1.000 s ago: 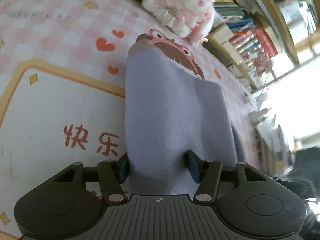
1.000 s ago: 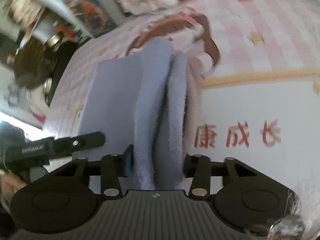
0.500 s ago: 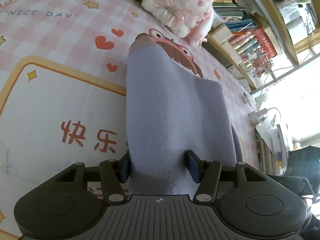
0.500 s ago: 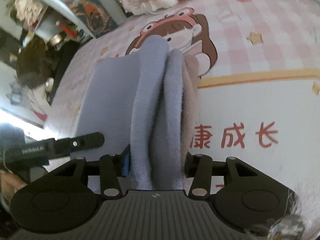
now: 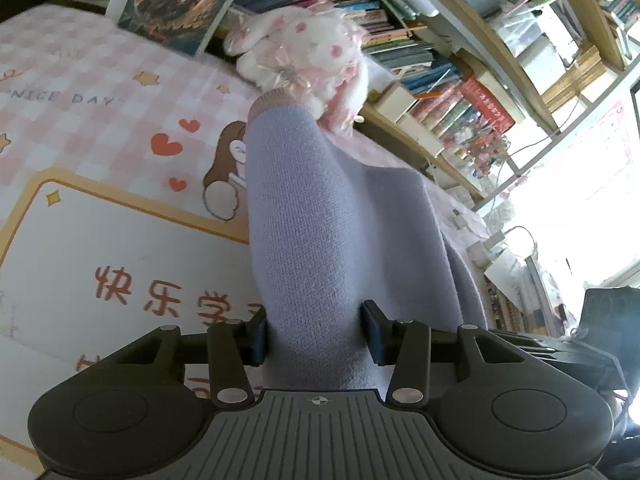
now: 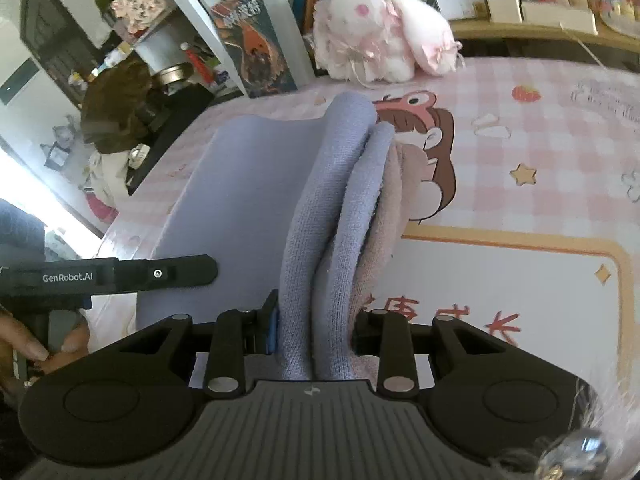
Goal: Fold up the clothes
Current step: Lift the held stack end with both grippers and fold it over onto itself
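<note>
We have lifted the garment since a second ago: both views now tilt up to the bookshelf and the cloth rides higher off the mat.

Nearest, our left gripper [image 5: 316, 338] is clenched on a thick roll of the lilac garment [image 5: 320, 240]; our right gripper [image 6: 314, 334] pinches several bunched layers of the same piece, lilac with a pinkish lining at the edge. The garment hangs between the two, stretched out over the pink checked mat [image 5: 100, 128], its far cuff near the plush rabbit [image 6: 380, 28], with the bookshelf [image 5: 460, 80] behind. It looks soft, light and limp, a fleecy knit that should sag and slide layer over layer, so we judge it best held at the corners or hem, all layers pinched together.
</note>
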`<state>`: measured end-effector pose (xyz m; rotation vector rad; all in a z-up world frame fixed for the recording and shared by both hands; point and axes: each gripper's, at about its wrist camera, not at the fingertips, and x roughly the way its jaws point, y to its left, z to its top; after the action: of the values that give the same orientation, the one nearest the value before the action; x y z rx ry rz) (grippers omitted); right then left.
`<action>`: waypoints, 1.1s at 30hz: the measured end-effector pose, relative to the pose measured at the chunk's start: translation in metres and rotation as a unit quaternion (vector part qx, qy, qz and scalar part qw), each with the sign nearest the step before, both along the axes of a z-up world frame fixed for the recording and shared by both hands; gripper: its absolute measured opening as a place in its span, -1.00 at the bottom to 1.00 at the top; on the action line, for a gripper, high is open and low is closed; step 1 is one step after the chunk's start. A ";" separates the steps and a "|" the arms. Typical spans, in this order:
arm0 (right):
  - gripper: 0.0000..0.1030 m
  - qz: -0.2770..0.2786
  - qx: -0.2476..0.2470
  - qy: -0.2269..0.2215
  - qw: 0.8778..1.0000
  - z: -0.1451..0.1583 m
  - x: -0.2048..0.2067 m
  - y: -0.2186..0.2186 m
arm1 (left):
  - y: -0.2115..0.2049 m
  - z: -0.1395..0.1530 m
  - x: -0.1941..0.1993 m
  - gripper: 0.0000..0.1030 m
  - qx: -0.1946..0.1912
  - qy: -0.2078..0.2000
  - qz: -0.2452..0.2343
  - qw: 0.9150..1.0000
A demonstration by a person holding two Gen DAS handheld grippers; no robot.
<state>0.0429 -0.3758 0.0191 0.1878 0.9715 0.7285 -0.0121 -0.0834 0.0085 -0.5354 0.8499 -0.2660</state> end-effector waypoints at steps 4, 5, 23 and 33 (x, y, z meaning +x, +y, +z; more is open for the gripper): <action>-0.45 0.007 0.005 -0.007 1.000 0.004 0.000 -0.013 | -0.019 0.003 -0.007 -0.14 0.008 -0.008 0.011 1.000; -0.45 0.009 0.006 -0.008 1.000 0.004 -0.001 -0.017 | -0.023 0.003 -0.009 -0.14 0.010 -0.009 0.013 1.000; -0.45 -0.020 0.022 -0.016 0.999 0.009 -0.020 -0.037 | -0.045 0.005 -0.016 -0.14 0.000 -0.033 -0.004 0.999; -0.45 -0.063 0.005 -0.031 0.998 0.015 -0.038 0.010 | 0.024 0.004 -0.005 -0.14 -0.015 -0.036 -0.050 0.998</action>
<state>0.0049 -0.3654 0.0345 0.2323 0.8897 0.6209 -0.0167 -0.0595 0.0128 -0.5088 0.8051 -0.3886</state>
